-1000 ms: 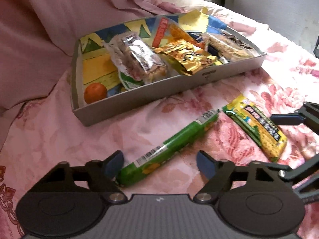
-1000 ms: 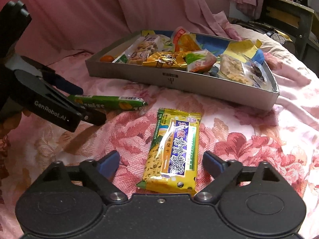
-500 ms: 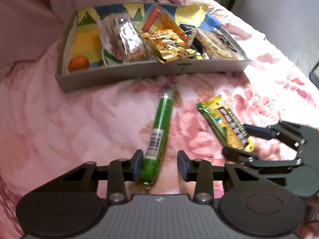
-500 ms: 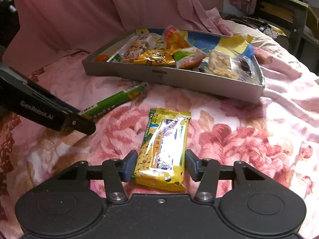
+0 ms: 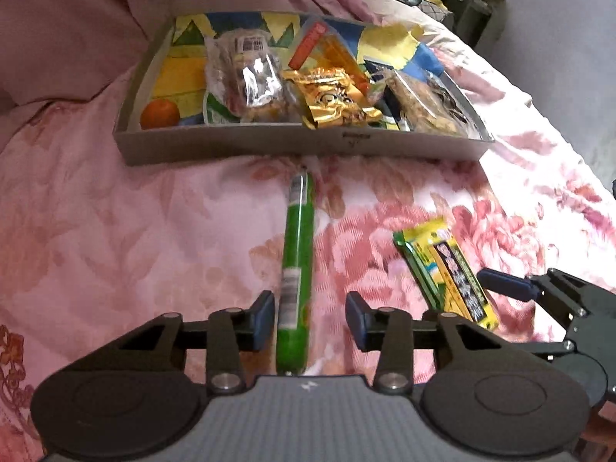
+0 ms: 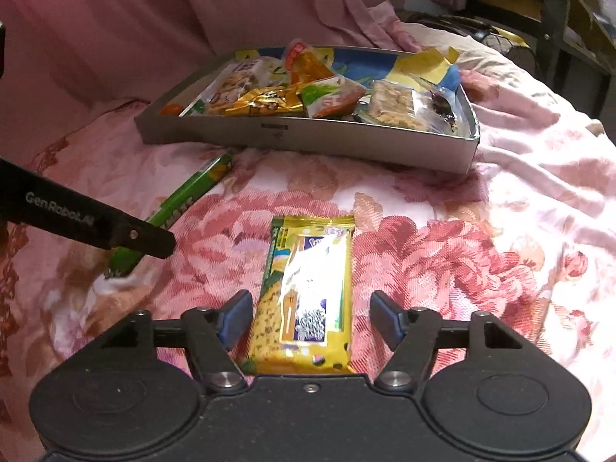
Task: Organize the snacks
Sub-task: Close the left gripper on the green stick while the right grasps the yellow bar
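Note:
A long green snack stick (image 5: 295,269) lies on the pink flowered blanket, pointing at the grey tray (image 5: 246,145). My left gripper (image 5: 310,318) is open around its near end; the left pad (image 5: 264,317) is close to the stick, a gap shows on the right. A yellow snack packet (image 6: 306,296) lies flat between the fingers of my right gripper (image 6: 310,313), which is open with gaps on both sides. The packet also shows in the left wrist view (image 5: 446,269), the stick in the right wrist view (image 6: 181,204).
The tray (image 6: 308,142) holds several snack packs and a small orange (image 5: 159,113). Pink cloth rises behind it. Dark furniture (image 6: 539,19) stands at the back right. The left gripper's arm (image 6: 84,219) crosses the left of the right wrist view.
Both grippers have narrowed and moved forward over their snacks. The green stick has swung from diagonal to pointing straight at the tray. The tray looks nearer.

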`<act>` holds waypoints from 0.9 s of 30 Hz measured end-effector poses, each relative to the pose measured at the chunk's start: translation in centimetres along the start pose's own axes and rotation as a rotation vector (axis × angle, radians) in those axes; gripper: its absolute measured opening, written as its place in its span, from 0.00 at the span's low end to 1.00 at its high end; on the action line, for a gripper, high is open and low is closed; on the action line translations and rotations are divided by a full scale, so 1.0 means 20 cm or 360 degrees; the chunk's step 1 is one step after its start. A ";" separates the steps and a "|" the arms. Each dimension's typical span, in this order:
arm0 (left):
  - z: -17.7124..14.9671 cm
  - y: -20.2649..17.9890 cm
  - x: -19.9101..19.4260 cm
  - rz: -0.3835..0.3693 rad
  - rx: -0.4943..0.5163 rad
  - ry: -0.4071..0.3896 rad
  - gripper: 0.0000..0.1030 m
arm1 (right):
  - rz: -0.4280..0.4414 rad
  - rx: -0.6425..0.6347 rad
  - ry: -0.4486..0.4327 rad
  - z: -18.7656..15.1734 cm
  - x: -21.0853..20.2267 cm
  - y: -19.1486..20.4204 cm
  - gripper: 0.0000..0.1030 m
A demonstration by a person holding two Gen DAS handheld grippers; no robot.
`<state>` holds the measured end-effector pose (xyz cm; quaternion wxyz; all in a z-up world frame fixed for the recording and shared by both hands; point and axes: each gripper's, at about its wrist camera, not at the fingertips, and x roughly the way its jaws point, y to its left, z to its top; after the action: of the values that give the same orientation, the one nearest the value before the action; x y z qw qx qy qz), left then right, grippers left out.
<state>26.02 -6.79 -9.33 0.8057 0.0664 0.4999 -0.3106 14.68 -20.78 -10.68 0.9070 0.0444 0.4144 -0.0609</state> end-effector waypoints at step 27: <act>-0.08 -0.01 -0.03 0.0030 -0.0314 0.0056 0.18 | -0.0115 -0.0415 -0.0151 -0.07 -0.04 0.15 0.49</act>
<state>24.49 -6.07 -9.60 0.8023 -0.0031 0.5415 -0.2511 13.65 -17.49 -10.88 0.9208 -0.0917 0.3769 -0.0411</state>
